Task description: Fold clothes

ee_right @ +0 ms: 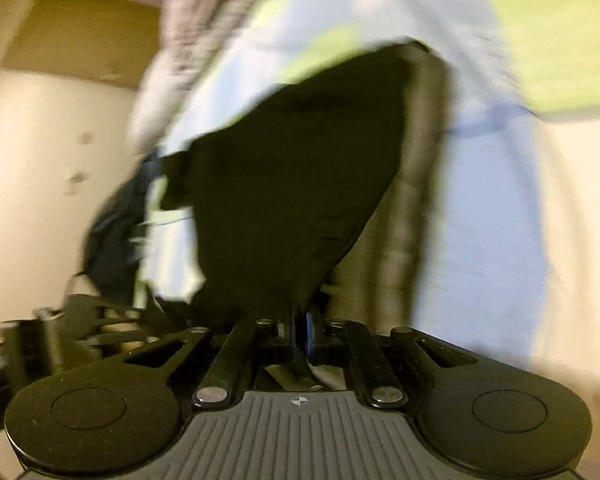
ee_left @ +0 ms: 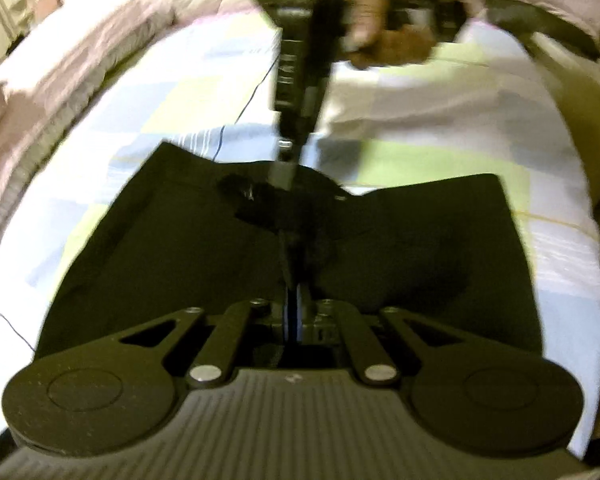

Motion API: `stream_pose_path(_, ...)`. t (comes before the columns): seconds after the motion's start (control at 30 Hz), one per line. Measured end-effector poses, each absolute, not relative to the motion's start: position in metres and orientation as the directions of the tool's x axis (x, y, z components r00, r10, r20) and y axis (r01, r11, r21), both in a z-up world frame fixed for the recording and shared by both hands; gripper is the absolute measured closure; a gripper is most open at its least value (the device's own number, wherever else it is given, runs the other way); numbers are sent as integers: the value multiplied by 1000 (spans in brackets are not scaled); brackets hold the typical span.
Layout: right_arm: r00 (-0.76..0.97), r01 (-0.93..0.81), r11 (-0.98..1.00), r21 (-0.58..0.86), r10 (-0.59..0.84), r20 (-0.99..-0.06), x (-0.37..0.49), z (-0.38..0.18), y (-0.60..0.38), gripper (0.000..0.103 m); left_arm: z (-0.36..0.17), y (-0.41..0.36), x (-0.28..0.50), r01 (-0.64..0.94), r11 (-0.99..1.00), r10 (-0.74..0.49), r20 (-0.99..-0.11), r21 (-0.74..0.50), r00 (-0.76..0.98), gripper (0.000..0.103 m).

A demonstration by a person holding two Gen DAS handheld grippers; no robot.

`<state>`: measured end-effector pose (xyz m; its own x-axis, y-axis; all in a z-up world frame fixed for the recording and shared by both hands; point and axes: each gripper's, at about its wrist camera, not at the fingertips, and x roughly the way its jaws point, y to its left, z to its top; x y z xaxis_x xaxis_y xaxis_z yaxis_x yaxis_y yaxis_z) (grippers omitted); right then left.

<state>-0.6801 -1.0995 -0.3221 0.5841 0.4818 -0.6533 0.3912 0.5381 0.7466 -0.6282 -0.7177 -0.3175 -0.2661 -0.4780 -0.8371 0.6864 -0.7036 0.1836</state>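
Patchwork bedspread (ee_left: 180, 92); black shorts (ee_left: 180, 240) lie crosswise, both jaws clamped.

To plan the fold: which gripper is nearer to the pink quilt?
Right. The right gripper pinches the black garment at its edge toward the pink quilt; the left gripper pinches the opposite edge.
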Motion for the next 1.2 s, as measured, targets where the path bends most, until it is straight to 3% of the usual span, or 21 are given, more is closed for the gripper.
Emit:
stream_pose_path(0.2,572,496,557,666,368,-733,-696,-322,-1097,98,-341,-746,-630,771,-622,-428,-884,136,-189,85)
stream_pose_path(0.27,547,492,651,578,285,-787,-702,-306,-1092,80,-330,-739,-627,788,-601,-447,-873,132,-195,79)
stream_pose_path(0.3,546,478,694,538,245,-801,-702,-297,-1085,47,-323,-732,-621,799,-587,-455,-870,132,-191,77)
stream_pose_path(0.33,546,464,734,496,204,-812,-702,-288,-1077,31,-317,-725,-616,809,-573,-463,-866,131,-188,72)
stream_pose_path(0.4,549,437,800,411,125,-827,-702,-271,-1063,31,-304,-709,-604,829,-543,-474,-864,136,-169,72)
stream_pose_path(0.53,547,421,825,377,101,-831,-675,-255,-1033,31,-287,-672,-545,875,-445,-479,-876,192,-51,72)
stream_pose_path(0.7,537,396,850,348,92,-838,-619,-243,-987,31,-272,-636,-441,870,-342,-463,-870,354,172,71)
stream_pose_path(0.87,585,393,848,357,69,-808,-549,-233,-924,31,-284,-599,-315,778,-364,-453,-828,511,332,64)
stream_pose_path(1.03,562,468,834,292,-27,-826,-484,-241,-850,31,-309,-593,-202,715,-424,-496,-803,556,331,64)
stream_pose_path(1.2,500,547,792,271,-50,-865,-422,-266,-786,31,-323,-599,-140,609,-506,-555,-771,611,313,64)
